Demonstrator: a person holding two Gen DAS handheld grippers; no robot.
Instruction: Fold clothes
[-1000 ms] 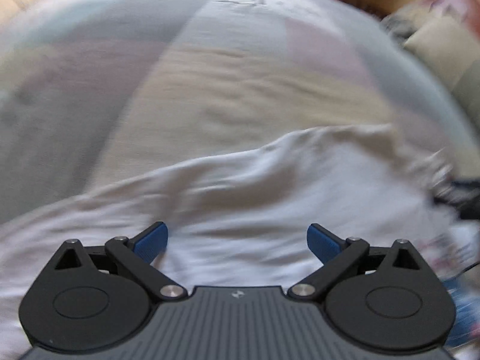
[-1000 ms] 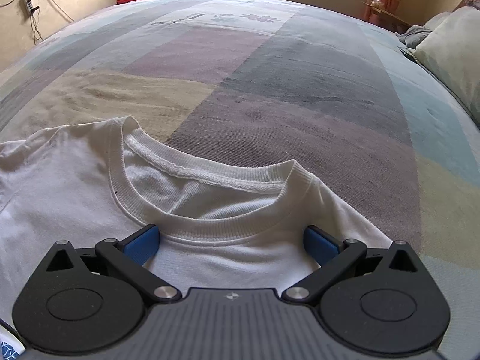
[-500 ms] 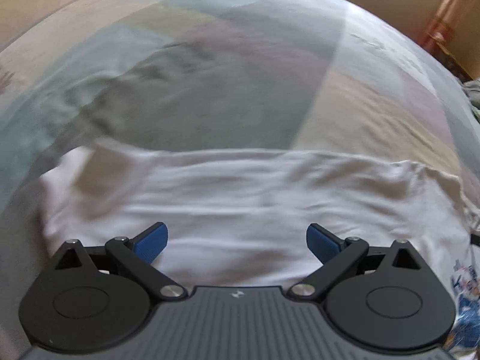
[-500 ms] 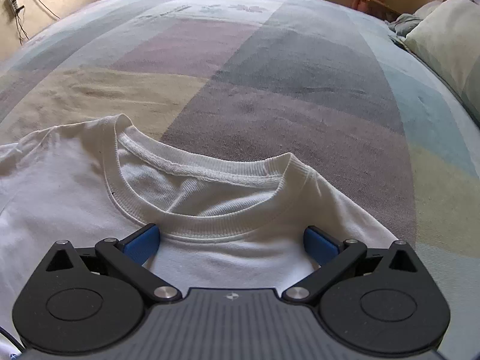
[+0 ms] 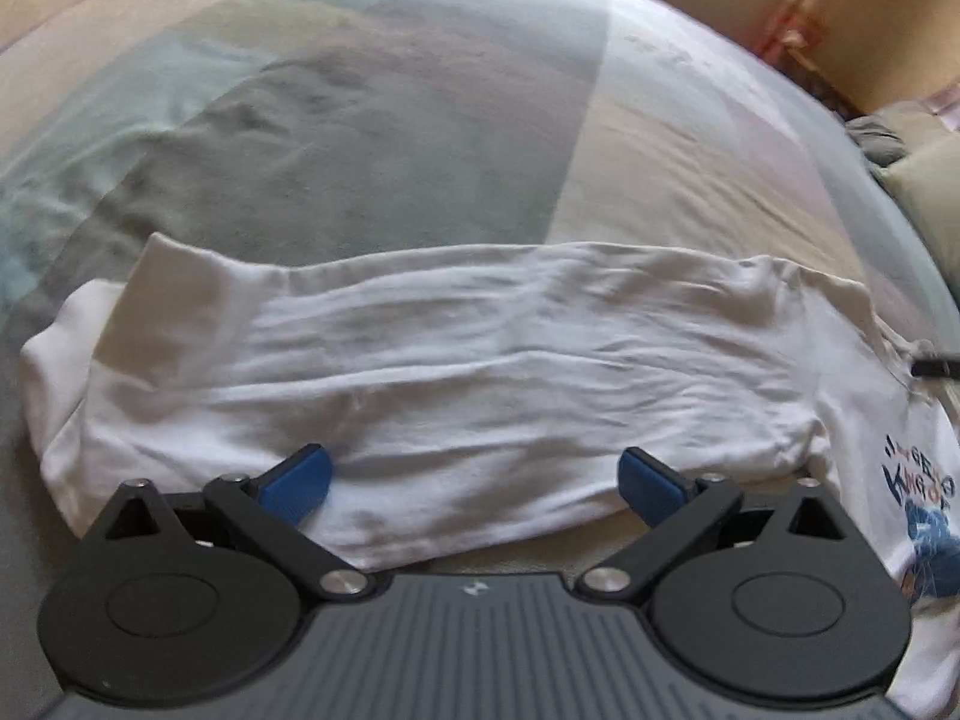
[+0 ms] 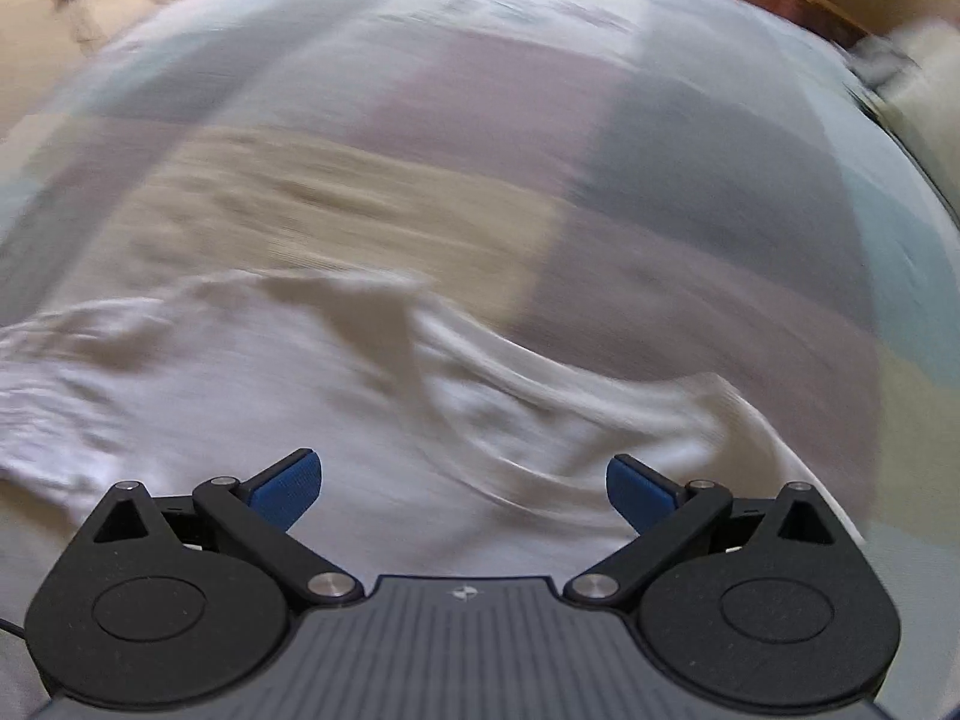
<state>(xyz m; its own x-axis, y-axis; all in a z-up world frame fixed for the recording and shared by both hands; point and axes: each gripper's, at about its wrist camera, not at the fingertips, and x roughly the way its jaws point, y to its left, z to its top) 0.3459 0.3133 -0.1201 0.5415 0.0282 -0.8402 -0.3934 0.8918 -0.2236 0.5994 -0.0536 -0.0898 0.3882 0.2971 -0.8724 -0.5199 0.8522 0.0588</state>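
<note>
T-shirt (image 5: 480,372): white, soft wrinkled knit, laid flat near the bed's near edge; blue print (image 5: 918,498) at its right end.
Left gripper (image 5: 474,480): blue pads spread wide, nothing pinched.
Right gripper (image 6: 462,480): spread likewise, view blurred.
Bedspread (image 5: 420,138): pastel patchwork, lightly creased.

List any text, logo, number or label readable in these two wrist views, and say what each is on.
Blue print on the white T-shirt, at its right edge: lettering is there, but too blurred and cut off to read reliably.
Small light emblem on the left gripper body: a mark, not letters.
Same emblem on the right gripper body: no text.
Bedspread: none.
</note>
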